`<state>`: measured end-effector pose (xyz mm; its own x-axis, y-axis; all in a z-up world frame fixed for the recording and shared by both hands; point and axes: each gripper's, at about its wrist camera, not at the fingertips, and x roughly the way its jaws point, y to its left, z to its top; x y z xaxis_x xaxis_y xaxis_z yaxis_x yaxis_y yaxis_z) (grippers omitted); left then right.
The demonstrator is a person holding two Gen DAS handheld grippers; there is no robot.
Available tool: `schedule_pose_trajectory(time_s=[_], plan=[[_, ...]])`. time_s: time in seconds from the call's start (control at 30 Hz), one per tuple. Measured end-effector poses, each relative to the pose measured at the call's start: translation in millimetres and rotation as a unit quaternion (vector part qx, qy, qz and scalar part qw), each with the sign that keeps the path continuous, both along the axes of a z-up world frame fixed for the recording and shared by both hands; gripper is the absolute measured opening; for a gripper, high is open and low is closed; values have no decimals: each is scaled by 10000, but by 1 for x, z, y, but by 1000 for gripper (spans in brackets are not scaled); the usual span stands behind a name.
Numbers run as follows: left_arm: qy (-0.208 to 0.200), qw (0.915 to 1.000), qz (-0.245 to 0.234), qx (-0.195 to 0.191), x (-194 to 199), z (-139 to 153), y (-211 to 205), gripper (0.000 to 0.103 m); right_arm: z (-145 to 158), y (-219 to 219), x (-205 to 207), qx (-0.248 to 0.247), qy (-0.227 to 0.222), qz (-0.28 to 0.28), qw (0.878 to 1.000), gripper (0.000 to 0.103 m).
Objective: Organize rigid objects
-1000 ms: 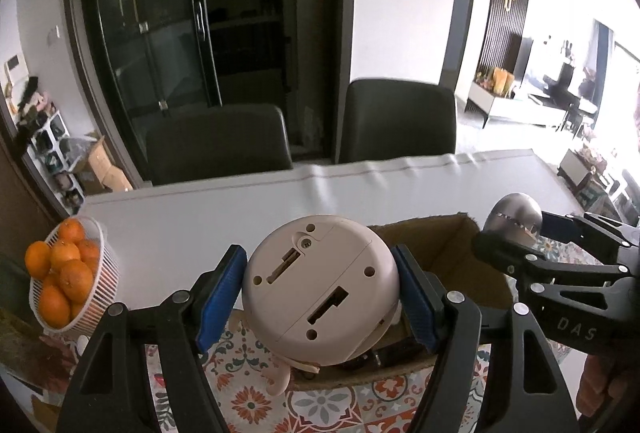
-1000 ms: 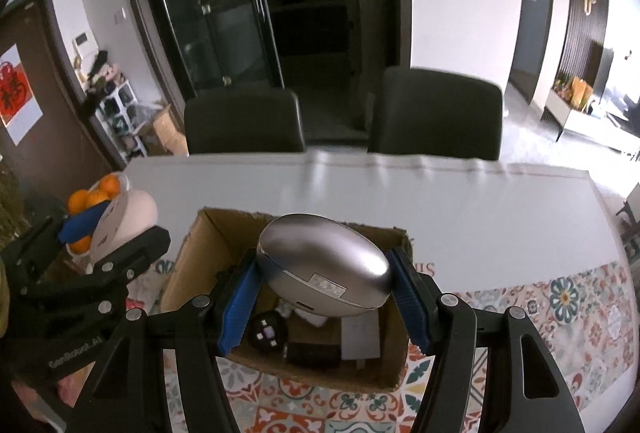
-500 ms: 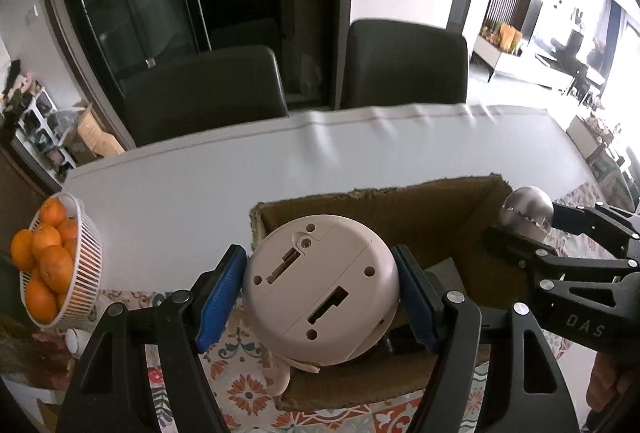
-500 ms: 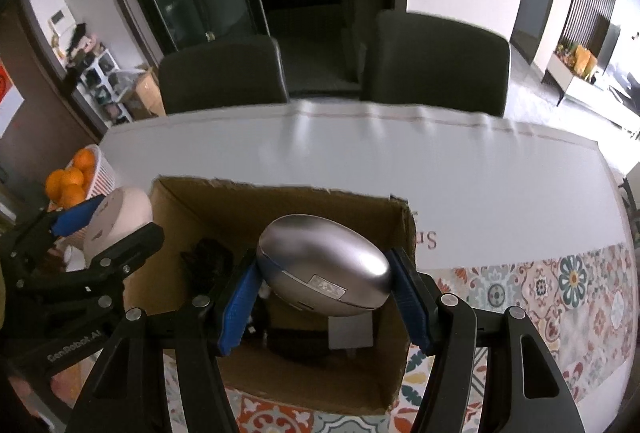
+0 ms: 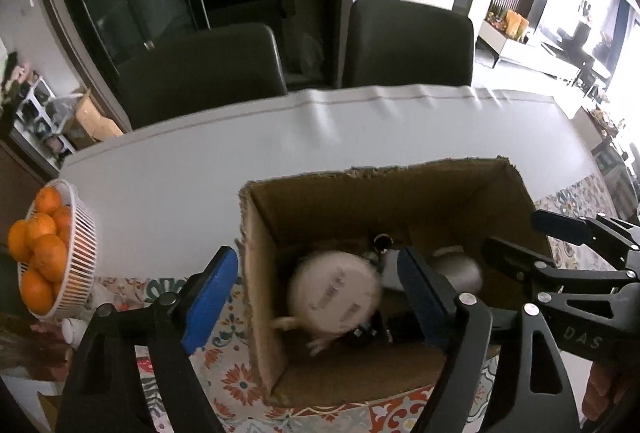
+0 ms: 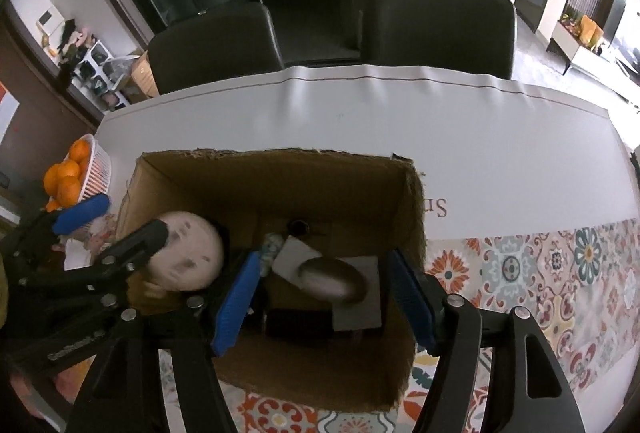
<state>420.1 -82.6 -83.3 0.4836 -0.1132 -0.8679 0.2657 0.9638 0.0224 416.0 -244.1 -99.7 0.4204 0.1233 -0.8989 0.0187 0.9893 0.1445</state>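
Cardboard box [image 5: 400, 193] sitting open on the tabletop [image 5: 200, 169], near a basket of oranges [image 5: 76, 233]. Round pink gadget [image 5: 334, 297] blurred, dropping inside the box, free of the left gripper [image 5: 316, 293], whose fingers [image 5: 210, 293] have just been opening and now stand apart with nothing pinched. Silver egg-shaped case [image 6: 332, 279] blurred too, falling onto grey cards, clear of the right gripper [image 6: 320, 297], fingers [image 6: 236, 305] also just opened, apart. Best now: keep both grippers wide, wait for both things to land, then lift straight up without bumping the box walls.
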Motion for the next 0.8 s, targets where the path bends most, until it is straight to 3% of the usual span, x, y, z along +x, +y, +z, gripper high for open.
schedule_pose_trajectory(time_s=[0.2,0.27,0.5,0.57,0.8], plan=[[-361,9990,184,175,-18,18,5,88,16,-4,-19,-124,-289,-283,9991,69],[-510,9982,249,209,-26,24,8,94,24,-3,-28,-175,-445,-355,9982,69],[-972,9942,439,165,-56,49,16,101,53,2,-64,-404,-1023,-581,9922,71],[-1167,9919,480,133,-69,59,19,103,60,3,-74,-444,-1186,-625,9900,79],[-1837,9808,636,173,-109,87,29,103,89,7,-116,-583,-1824,-871,9776,91]])
